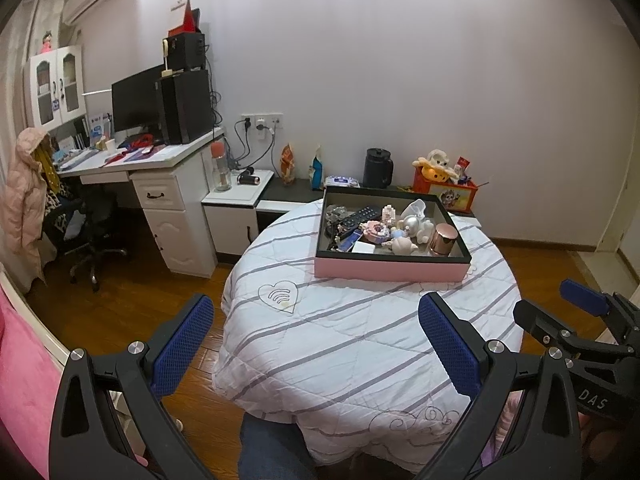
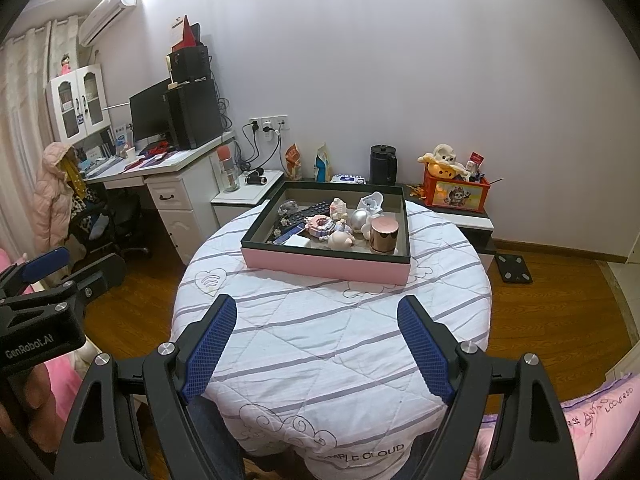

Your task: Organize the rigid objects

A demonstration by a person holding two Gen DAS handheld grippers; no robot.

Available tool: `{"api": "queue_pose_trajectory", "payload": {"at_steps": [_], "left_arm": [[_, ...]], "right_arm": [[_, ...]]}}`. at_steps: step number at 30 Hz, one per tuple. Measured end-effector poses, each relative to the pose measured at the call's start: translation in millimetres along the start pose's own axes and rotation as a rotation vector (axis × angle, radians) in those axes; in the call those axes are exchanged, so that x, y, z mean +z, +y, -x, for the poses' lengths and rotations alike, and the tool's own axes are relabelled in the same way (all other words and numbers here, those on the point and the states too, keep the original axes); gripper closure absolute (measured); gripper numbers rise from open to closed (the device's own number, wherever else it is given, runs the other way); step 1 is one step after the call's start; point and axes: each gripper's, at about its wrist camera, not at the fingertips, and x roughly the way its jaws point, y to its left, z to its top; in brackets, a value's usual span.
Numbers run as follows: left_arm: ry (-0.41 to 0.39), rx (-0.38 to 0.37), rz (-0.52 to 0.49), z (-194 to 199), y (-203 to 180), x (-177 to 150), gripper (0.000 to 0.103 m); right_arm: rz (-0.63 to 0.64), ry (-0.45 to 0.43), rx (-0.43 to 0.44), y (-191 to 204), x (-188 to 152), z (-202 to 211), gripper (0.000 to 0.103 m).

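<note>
Pink-sided shallow box (image 2: pixel 326 266) with dark rim sits on far half of round table under white striped quilted cover (image 2: pixel 320 332). Inside, jumbled: black remote (image 2: pixel 306 212), rose-gold cylindrical jar (image 2: pixel 384 235) at near right corner, silver egg-shaped piece (image 2: pixel 360 219), small pastel figurines (image 2: pixel 322 226), white card (image 2: pixel 298 241). Near half of cover bare. Left gripper (image 1: pixel 316 344) low over table's near-left edge, blue-padded fingers spread wide, nothing between. Right gripper (image 2: pixel 316 346) beside it, fingers likewise apart and empty. Beyond: black kettle (image 2: pixel 383 165), orange toy crate (image 2: pixel 456 192), white desk (image 2: pixel 160 164) with monitor.
</note>
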Motion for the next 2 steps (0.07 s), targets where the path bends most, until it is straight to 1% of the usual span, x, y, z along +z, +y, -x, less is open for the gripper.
{"api": "queue_pose_trajectory", "payload": {"at_steps": [2], "left_arm": [[0.005,-0.001,0.002,-1.4,-0.5,-0.3,0.0]], "right_arm": [[0.0,0.0,-0.001,0.0,-0.4,-0.3,0.019]]}}
